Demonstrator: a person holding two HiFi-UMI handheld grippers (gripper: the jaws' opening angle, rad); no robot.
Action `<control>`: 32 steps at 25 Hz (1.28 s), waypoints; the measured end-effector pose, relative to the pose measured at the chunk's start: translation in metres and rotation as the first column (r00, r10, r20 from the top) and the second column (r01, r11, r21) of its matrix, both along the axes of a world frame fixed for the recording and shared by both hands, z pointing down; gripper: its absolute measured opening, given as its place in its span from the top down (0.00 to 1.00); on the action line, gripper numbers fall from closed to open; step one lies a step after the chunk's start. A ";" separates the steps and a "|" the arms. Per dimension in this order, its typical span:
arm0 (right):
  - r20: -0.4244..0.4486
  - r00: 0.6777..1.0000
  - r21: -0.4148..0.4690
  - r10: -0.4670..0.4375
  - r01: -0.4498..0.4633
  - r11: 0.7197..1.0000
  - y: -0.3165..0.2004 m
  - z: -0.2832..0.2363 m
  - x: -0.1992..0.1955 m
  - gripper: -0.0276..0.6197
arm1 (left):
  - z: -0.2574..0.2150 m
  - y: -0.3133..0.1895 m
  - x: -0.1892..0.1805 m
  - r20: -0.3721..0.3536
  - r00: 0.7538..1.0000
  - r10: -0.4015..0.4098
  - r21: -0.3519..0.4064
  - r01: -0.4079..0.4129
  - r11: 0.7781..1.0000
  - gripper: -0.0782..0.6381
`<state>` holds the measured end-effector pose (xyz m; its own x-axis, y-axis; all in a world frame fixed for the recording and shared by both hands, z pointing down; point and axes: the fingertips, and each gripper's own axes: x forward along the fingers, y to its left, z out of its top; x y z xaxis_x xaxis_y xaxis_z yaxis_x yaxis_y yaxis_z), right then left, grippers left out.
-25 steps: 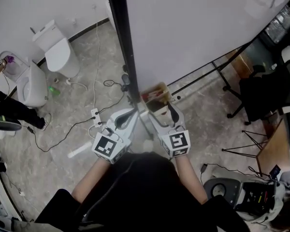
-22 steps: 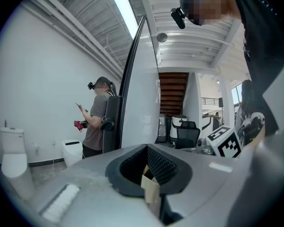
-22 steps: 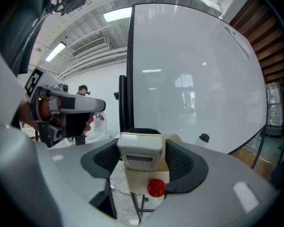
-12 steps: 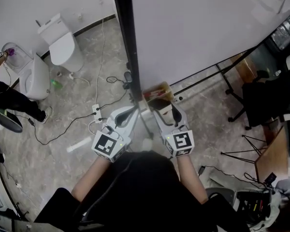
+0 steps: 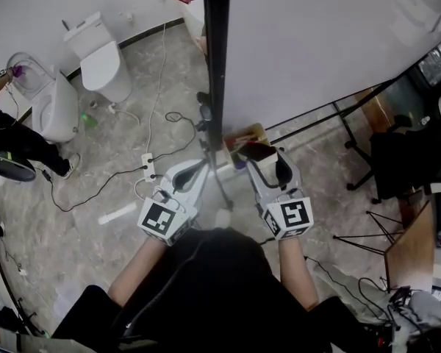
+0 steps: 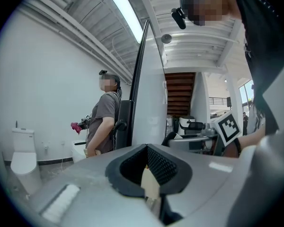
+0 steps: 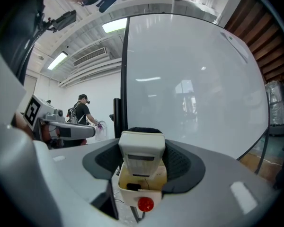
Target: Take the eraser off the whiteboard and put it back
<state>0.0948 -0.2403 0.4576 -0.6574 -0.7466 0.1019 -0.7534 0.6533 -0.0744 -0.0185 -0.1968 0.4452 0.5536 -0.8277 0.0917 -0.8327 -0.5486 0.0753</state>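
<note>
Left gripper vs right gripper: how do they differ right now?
Left gripper has its fingers together with nothing between them. Right gripper has its fingers spread on the white eraser, having just closed on it. Left gripper looks along the whiteboard at its dark edge, while right gripper faces its white surface. Both carry a marker cube and point towards the board.

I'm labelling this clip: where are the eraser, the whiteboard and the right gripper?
eraser [image 7: 142, 148], right gripper view, its white front face.
whiteboard [image 7: 194, 79], right gripper view, bare white surface.
right gripper [image 5: 259, 155], head view, midway between its fingertips.
</note>
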 end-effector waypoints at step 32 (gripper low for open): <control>-0.016 0.999 -0.028 0.028 -0.028 0.999 -0.032 0.000 -0.030 0.54 | 0.000 0.009 -0.015 0.030 0.999 -0.015 0.033 0.014 0.999 0.88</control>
<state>0.0646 -0.2724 0.4579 -0.6344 -0.7613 0.1337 -0.7726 0.6297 -0.0806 -0.0336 -0.1878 0.4454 0.5393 -0.8382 0.0810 -0.8419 -0.5386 0.0323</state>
